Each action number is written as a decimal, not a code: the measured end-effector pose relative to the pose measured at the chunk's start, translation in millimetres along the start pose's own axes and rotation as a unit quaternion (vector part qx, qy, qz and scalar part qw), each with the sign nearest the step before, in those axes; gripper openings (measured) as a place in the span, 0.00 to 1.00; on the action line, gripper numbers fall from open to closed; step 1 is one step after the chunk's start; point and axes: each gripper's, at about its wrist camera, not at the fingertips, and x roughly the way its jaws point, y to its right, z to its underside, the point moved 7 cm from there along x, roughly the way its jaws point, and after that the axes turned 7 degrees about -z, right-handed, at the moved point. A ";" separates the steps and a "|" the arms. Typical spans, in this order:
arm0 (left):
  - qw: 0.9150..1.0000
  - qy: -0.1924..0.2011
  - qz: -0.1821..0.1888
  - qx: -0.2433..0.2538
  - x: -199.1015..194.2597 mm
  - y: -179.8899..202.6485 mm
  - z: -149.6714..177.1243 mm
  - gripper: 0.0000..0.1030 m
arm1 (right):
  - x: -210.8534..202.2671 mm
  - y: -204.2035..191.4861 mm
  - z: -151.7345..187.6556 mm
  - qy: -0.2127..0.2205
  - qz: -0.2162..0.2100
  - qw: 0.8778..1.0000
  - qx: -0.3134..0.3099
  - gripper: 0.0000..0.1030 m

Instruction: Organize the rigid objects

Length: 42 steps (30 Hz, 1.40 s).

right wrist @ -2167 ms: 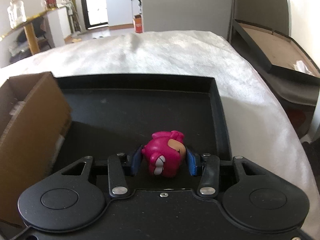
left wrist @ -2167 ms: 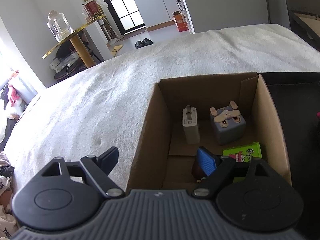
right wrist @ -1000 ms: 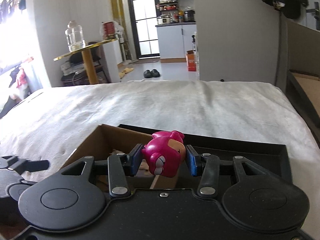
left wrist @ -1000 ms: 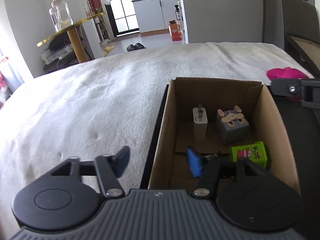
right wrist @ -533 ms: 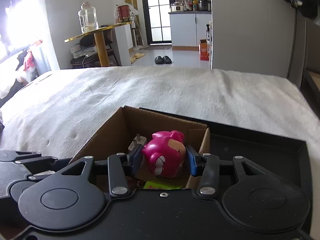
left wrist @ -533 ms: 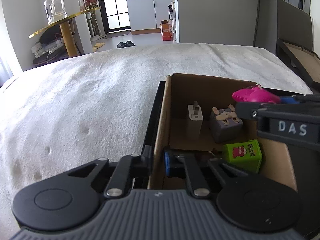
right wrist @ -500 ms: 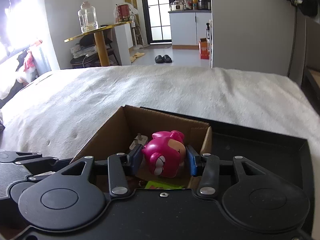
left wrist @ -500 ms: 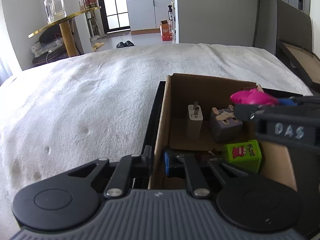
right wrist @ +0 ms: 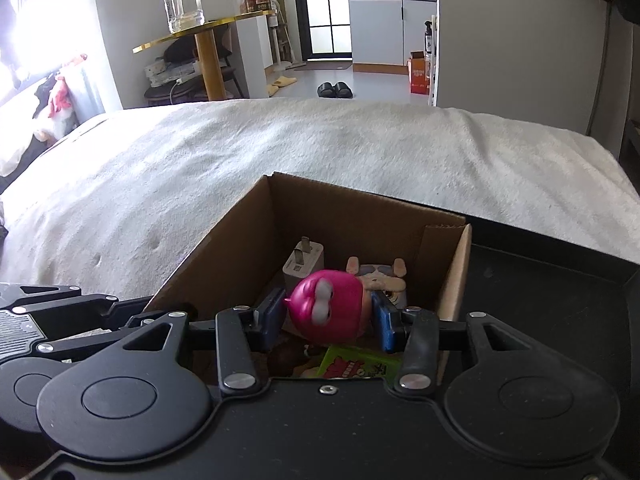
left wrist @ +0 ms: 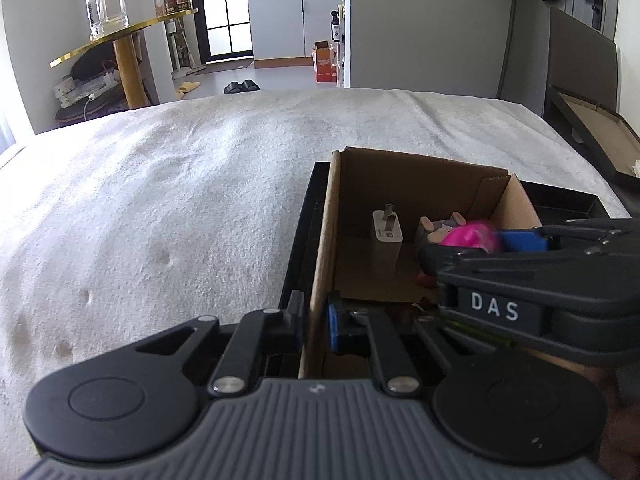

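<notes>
Our left tool (left wrist: 314, 326) has just clamped shut on the near wall of the cardboard box (left wrist: 320, 240), one pad each side, so the box is steadied for loading. Our right tool (right wrist: 327, 316) keeps its grip on the pink toy (right wrist: 326, 306), now hanging over the box interior just ahead of the charger (right wrist: 303, 266) and grey cube toy (right wrist: 378, 274); a second ago the left jaws stood apart and the toy was above the black tray (right wrist: 552, 276)
</notes>
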 end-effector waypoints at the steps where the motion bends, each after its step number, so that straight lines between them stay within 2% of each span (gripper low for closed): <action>1: 1.000 -0.001 0.000 0.000 0.2 0.1 -0.1 0.11 | 1.1 -0.4 0.5 0.001 -0.002 1.000 0.001 0.46; 6: 1.000 -0.004 -0.004 0.001 0.2 0.8 -0.2 0.11 | 3.2 -0.8 2.5 -0.002 -0.001 1.000 -0.006 0.47; 10: 1.000 -0.013 -0.012 0.006 1.6 5.2 -1.3 0.12 | -7.4 3.2 0.1 0.009 -0.002 1.000 -0.001 0.53; 15: 0.999 -0.030 -0.017 0.012 -1.2 8.1 -2.6 0.16 | -26.9 16.4 -1.5 0.017 0.004 1.000 0.005 0.57; 16: 0.999 -0.035 -0.019 0.013 -2.6 8.3 -3.6 0.21 | -33.0 17.9 -1.3 0.020 -0.005 1.000 0.007 0.57; 17: 0.999 -0.038 -0.018 0.014 -4.0 8.2 -4.1 0.24 | -38.4 18.7 -1.2 0.022 -0.008 1.000 0.009 0.63; 19: 0.999 -0.038 -0.015 0.014 -9.9 7.9 -6.9 0.42 | -50.5 22.0 -1.1 0.029 0.008 1.000 0.006 0.73; 22: 0.999 -0.030 -0.020 0.015 -21.9 6.9 -13.2 0.57 | -66.3 27.7 -2.3 0.039 0.006 0.999 0.009 0.75; 25: 0.999 -0.025 -0.022 0.014 -33.8 5.6 -20.5 0.68 | -79.2 36.0 -2.1 0.042 0.009 0.999 0.020 0.76; 28: 0.999 -0.019 -0.019 0.017 -47.9 5.2 -28.3 0.76 | -92.6 43.4 -2.3 0.047 0.007 0.998 0.034 0.83; 34: 0.999 -0.009 0.001 0.031 -75.6 5.6 -37.3 0.84 | -119.0 54.8 -2.2 0.050 0.005 0.997 0.058 0.97; 42: 1.000 -0.002 0.019 0.019 -108.1 -6.5 -40.5 0.88 | -151.1 63.9 1.6 0.060 -0.013 0.994 0.095 1.00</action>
